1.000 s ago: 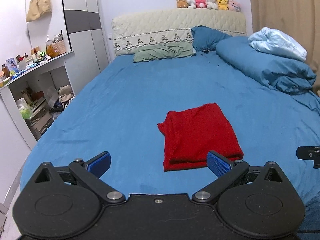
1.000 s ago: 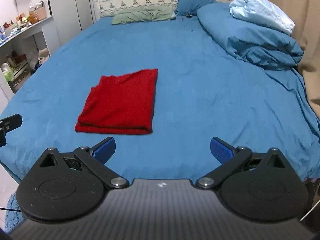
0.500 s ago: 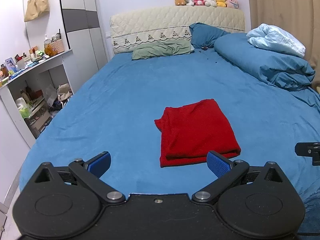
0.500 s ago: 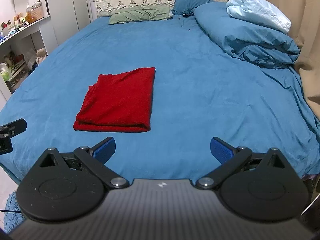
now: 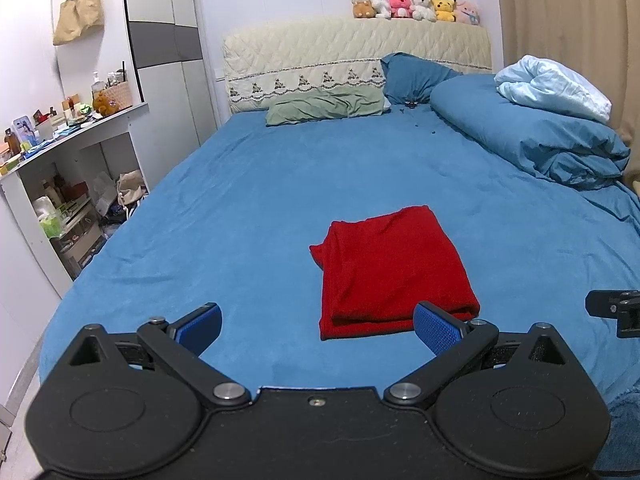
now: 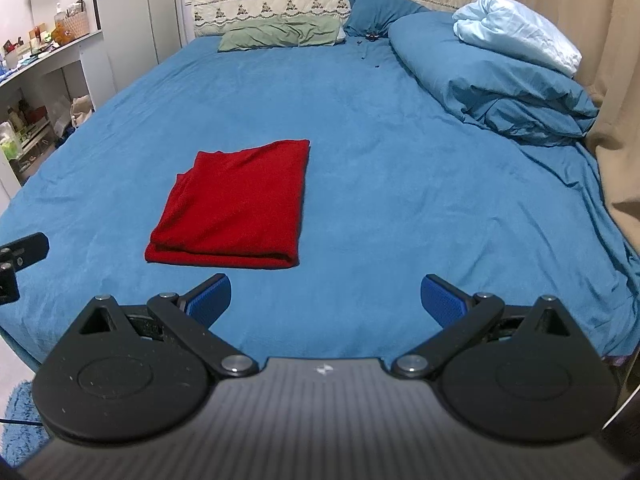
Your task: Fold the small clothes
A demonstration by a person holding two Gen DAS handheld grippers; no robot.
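Blue ribbed pads are seen on both claws. The left gripper (image 5: 318,326) is spread wide with nothing held; its right-hand pad overlaps, in the view, the near right corner of the garment, but contact cannot be judged. The right gripper (image 6: 326,296) is likewise spread wide and empty, held apart from the garment, above the near edge of the bed.

A red garment (image 5: 390,274) is found folded into a rectangle and laid flat on the blue bedsheet (image 5: 248,216), near the foot of the bed and between the two claws. Its long axis runs roughly from the foot toward the headboard, with a slight tilt. The thick folded edge faces the foot; looser layered edges are noted along the side toward the shelves. No label or print is visible on it.

No legible writing is noted anywhere; a small pale mark on the right claw's body cannot be read.

Farther out, a green pillow (image 5: 326,106) and a blue pillow (image 5: 416,76) lie against the quilted headboard (image 5: 356,50), on which a row of plush toys (image 5: 414,7) is set. A blue duvet (image 5: 532,136) topped by a pale blue bundle (image 5: 554,88) occupies the right side. Cluttered shelves (image 5: 68,184) stand at the left. Nothing lies between the claws and the garment.
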